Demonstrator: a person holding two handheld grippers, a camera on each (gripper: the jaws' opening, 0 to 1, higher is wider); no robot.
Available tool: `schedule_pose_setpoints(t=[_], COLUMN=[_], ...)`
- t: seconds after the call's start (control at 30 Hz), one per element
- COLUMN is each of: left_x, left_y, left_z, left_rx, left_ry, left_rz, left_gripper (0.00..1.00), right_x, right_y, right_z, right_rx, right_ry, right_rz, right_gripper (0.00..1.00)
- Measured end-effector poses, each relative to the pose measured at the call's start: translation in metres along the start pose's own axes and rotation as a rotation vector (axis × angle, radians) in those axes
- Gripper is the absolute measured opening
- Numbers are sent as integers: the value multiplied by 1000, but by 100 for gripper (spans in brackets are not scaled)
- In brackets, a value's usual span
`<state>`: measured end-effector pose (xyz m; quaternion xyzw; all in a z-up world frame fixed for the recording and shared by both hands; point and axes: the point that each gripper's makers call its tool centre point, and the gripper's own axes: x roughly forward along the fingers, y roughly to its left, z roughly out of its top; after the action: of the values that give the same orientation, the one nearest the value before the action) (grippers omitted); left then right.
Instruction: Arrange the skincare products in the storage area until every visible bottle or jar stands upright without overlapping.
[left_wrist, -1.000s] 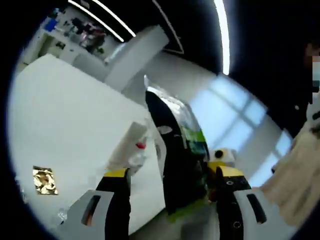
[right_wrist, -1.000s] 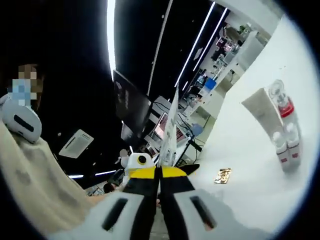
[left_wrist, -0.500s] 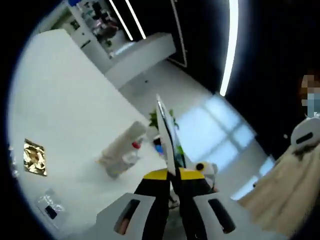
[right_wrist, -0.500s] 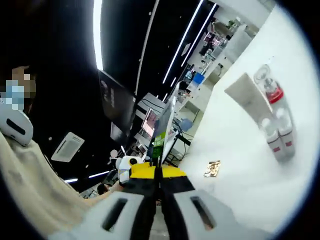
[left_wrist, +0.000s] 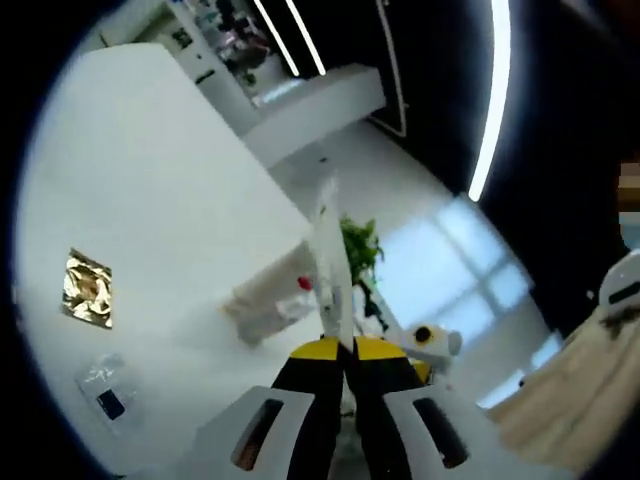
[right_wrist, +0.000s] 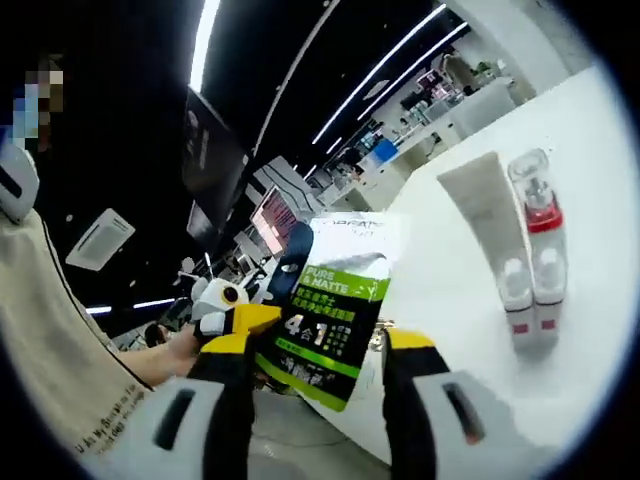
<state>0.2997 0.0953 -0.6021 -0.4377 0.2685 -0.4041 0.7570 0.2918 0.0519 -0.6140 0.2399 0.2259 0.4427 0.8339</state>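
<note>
My left gripper (left_wrist: 340, 348) is shut on a flat pouch (left_wrist: 330, 250), seen edge-on as a thin white strip rising from the jaws. In the right gripper view the same pouch (right_wrist: 335, 300) shows its black, white and green face, and the left gripper (right_wrist: 235, 305) pinches its left edge. My right gripper (right_wrist: 320, 345) is open, its jaws standing either side of the pouch's lower part. On the white table a beige tube (right_wrist: 485, 220), a red-capped clear bottle (right_wrist: 535, 220) and two small white bottles (right_wrist: 530, 285) lie side by side; the cluster (left_wrist: 270, 305) lies beyond the pouch.
A gold sachet (left_wrist: 88, 290) and a clear packet (left_wrist: 105, 395) lie on the white table (left_wrist: 150, 180) to the left. The table edge (right_wrist: 320, 430) runs just below the pouch. A person's hand (right_wrist: 170, 350) and beige sleeve (right_wrist: 60, 340) are at the left.
The pouch passed from right to left: the left jaws, open a second ago, shut on it, and the right jaws, shut on it before, have opened. Both views shifted.
</note>
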Motion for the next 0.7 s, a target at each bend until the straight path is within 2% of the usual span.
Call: schedule_pose_setpoints(t=[0.13,0.3,0.53,0.7], left_x=[4,12,27,34], left_y=[13,28,44,59], left_z=[0,-1,-3,-6], left_rx=[-27,-57,-66,-74], left_ry=[-6,-2,26,41], left_rz=[39,75,111,155], left_gripper=[0,0,0,0], right_x=[-1,-4,-13,-21], right_y=[-5,-14,-30,-42], right_z=[-4,-7,-11,-14], right_rx=[-25,-69,-131,-180], right_ry=[17,39,78,103], right_rz=[-20,-64,-127,-185], right_gripper=[57,67,71,82])
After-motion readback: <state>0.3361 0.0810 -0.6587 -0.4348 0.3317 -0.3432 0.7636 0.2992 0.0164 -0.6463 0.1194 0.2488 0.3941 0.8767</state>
